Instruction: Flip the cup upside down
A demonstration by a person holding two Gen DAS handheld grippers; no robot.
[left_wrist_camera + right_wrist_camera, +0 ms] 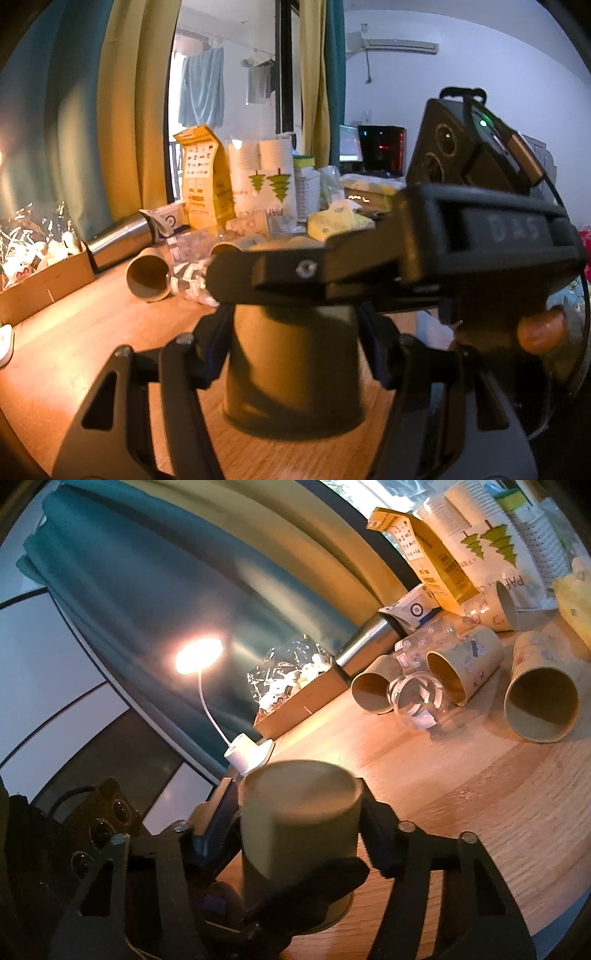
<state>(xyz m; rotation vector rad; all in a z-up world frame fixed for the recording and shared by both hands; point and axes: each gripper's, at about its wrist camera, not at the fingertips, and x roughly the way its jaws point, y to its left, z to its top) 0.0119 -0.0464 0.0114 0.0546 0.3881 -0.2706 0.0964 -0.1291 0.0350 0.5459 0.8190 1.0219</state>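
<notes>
Lit desk lamp [199,657], cardboard box [299,705], steel flask [118,240], yellow carton [205,177] on wooden table [480,794].

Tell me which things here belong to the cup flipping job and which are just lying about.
Job: cup, upside down on the table; left gripper and right gripper, both gripping it.
Lying about: lamp, tipped paper cups, steel flask, yellow box.

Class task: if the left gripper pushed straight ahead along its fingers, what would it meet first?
The left gripper already clasps the upside-down cup, so that; just beyond, the right gripper crosses its path.
</notes>
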